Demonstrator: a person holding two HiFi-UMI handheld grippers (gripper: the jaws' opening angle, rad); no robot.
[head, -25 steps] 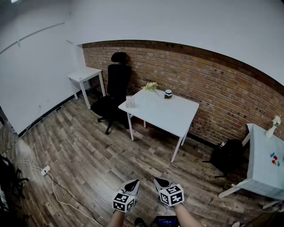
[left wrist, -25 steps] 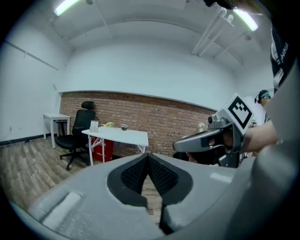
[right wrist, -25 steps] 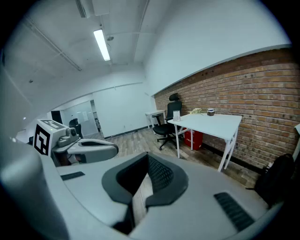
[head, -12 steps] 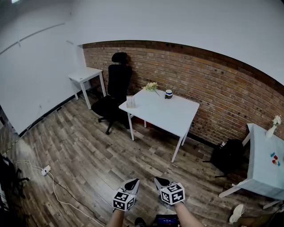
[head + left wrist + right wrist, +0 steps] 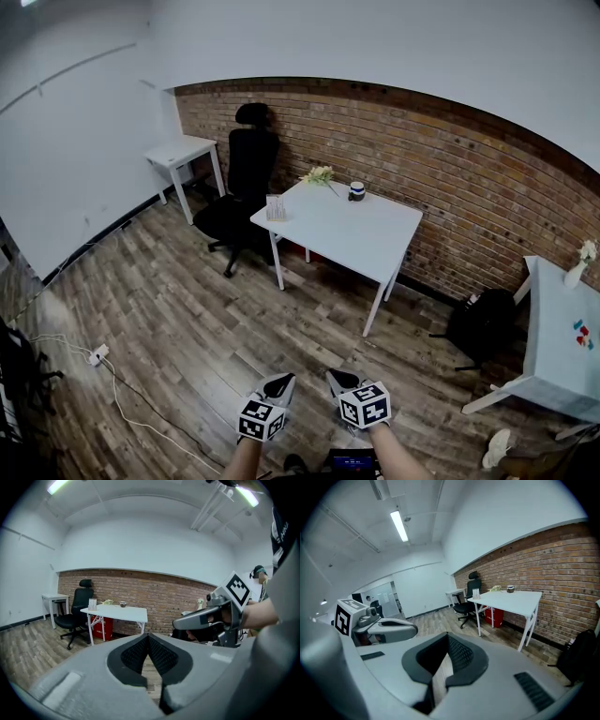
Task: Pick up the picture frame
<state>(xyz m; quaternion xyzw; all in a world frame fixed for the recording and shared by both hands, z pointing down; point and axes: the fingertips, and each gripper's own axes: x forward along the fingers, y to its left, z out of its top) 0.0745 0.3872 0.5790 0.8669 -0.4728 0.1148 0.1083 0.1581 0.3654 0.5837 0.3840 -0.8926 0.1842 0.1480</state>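
- Almost nothing has changed in the last second: the head view tips slightly, and what looks like a shoe (image 5: pixel 497 448) has come in at bottom right
- left gripper (image 5: pixel 279 384) and right gripper (image 5: pixel 339 381) both clenched, empty, side by side low over the floor
- picture frame (image 5: pixel 275 208) is probably the small upright item on the white table (image 5: pixel 375 246), at its left corner, well apart from both
- Approach barely begun; jaws must open before any grasp

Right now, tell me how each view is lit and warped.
Head view: even light, a soft shadow under the table, the brick wall bowed into an arc. Left gripper view: black round border, glare from a ceiling lamp at top left, the left claw soft-edged up close. Right gripper view: same round border, a bright light strip overhead, the right claw filling the lower half.
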